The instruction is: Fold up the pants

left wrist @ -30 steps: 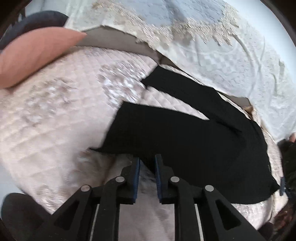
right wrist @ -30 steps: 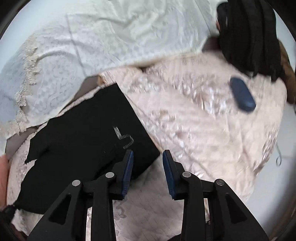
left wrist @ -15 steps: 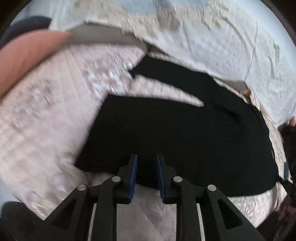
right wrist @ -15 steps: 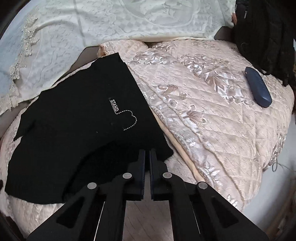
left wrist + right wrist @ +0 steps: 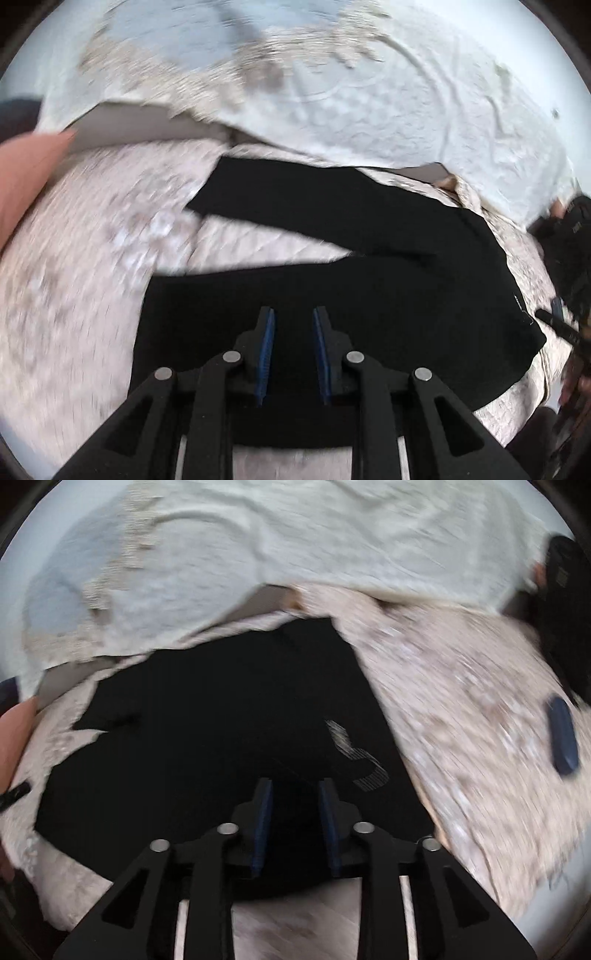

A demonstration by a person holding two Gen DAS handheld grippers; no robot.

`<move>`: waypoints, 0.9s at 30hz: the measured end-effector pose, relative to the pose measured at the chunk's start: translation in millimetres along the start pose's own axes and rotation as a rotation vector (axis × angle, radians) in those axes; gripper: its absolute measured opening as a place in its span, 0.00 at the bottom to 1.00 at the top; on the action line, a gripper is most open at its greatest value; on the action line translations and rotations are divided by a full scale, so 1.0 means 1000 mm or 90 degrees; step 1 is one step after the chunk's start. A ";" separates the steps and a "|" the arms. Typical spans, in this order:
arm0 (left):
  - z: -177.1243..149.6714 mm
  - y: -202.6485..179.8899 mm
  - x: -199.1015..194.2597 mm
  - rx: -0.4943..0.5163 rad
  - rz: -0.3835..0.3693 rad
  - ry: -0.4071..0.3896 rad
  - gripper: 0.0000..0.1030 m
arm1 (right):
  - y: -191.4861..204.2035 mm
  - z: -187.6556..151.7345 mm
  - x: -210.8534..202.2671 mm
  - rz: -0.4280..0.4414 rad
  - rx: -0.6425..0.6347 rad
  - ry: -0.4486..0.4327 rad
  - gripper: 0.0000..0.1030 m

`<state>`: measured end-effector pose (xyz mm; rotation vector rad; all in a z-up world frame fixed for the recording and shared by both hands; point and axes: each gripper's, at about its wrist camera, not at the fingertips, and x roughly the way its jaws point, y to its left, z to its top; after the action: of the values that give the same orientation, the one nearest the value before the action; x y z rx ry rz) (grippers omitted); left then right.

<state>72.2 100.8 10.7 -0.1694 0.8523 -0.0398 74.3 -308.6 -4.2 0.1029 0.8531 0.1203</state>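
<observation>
1. The bed (image 5: 74, 295) carries everything, under a pale pink quilted cover with a shiny floral pattern; both views are blurred by motion.
2. A white lace-edged spread (image 5: 369, 110) lies along the far side of the bed, its fringed edge just beyond the pants.
3. The black pants (image 5: 369, 295) lie flat on the quilt, the two legs spread apart towards the left in the left wrist view with a wedge of quilt showing between them. In the right wrist view the pants (image 5: 203, 738) show a small pale printed mark near the right edge.
4. A pink pillow (image 5: 22, 177) sits at the left edge of the bed, well apart from the pants.
5. A dark bag-like heap (image 5: 561, 602) lies at the far right corner of the bed; what it is cannot be told.
6. The left tongs (image 5: 291, 350) are over the nearer leg of the pants, the blue pads parted by a moderate gap with only black cloth seen between them; nothing is pinched, and whether the tips touch the cloth cannot be told.
7. The right tongs (image 5: 295, 827) are over the waist end of the pants near the printed mark, likewise parted by a moderate gap and gripping nothing.
8. A small dark blue oblong object (image 5: 563, 734) lies on the quilt to the right, well apart from the pants.
</observation>
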 end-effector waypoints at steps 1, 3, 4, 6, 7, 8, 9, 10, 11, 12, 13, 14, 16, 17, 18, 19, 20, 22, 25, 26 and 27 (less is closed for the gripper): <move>0.008 -0.003 0.005 0.016 0.001 -0.003 0.23 | 0.007 0.007 0.003 0.019 -0.020 -0.001 0.37; 0.022 -0.007 0.013 0.045 -0.012 -0.007 0.23 | 0.018 0.019 0.010 0.039 -0.063 0.001 0.37; 0.030 -0.006 0.018 0.052 -0.020 -0.008 0.23 | 0.024 0.027 0.015 0.046 -0.091 0.004 0.37; 0.048 -0.004 0.032 0.069 -0.037 -0.004 0.23 | 0.032 0.039 0.024 0.056 -0.131 0.008 0.37; 0.056 -0.003 0.037 0.078 -0.041 -0.005 0.23 | 0.034 0.045 0.030 0.063 -0.147 0.011 0.37; 0.066 -0.001 0.044 0.087 -0.038 -0.006 0.24 | 0.036 0.052 0.037 0.067 -0.163 0.015 0.37; 0.072 0.002 0.052 0.096 -0.037 -0.006 0.29 | 0.038 0.059 0.045 0.067 -0.178 0.019 0.37; 0.080 0.005 0.059 0.104 -0.036 -0.006 0.35 | 0.036 0.064 0.050 0.069 -0.189 0.022 0.37; 0.091 0.007 0.067 0.110 -0.036 -0.007 0.37 | 0.038 0.069 0.054 0.072 -0.199 0.024 0.37; 0.099 0.010 0.074 0.113 -0.037 -0.007 0.42 | 0.038 0.075 0.061 0.076 -0.210 0.027 0.37; 0.108 0.014 0.082 0.116 -0.037 -0.002 0.45 | 0.039 0.084 0.069 0.076 -0.221 0.030 0.37; 0.116 0.017 0.091 0.119 -0.037 0.003 0.46 | 0.041 0.091 0.076 0.080 -0.229 0.033 0.38; 0.131 0.022 0.109 0.129 -0.025 0.010 0.47 | 0.043 0.104 0.094 0.094 -0.250 0.042 0.42; 0.139 0.024 0.119 0.136 -0.023 0.016 0.47 | 0.044 0.111 0.103 0.095 -0.258 0.046 0.45; 0.147 0.026 0.131 0.144 -0.022 0.024 0.47 | 0.045 0.118 0.112 0.097 -0.266 0.050 0.45; 0.155 0.027 0.142 0.152 -0.018 0.029 0.48 | 0.045 0.125 0.124 0.105 -0.272 0.059 0.45; 0.162 0.028 0.153 0.160 -0.016 0.034 0.48 | 0.045 0.133 0.136 0.110 -0.276 0.068 0.45; 0.173 0.028 0.173 0.172 -0.015 0.043 0.49 | 0.043 0.146 0.155 0.111 -0.286 0.081 0.45; 0.186 0.024 0.198 0.198 -0.026 0.052 0.50 | 0.042 0.166 0.187 0.129 -0.296 0.102 0.45; 0.190 0.021 0.206 0.215 -0.032 0.055 0.51 | 0.042 0.172 0.196 0.133 -0.301 0.106 0.45; 0.193 0.017 0.213 0.230 -0.037 0.057 0.53 | 0.043 0.177 0.204 0.139 -0.308 0.111 0.46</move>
<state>357.4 121.8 -26.3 0.1483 0.9153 -0.2553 338.5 -244.0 -34.6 -0.2732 0.9632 0.5427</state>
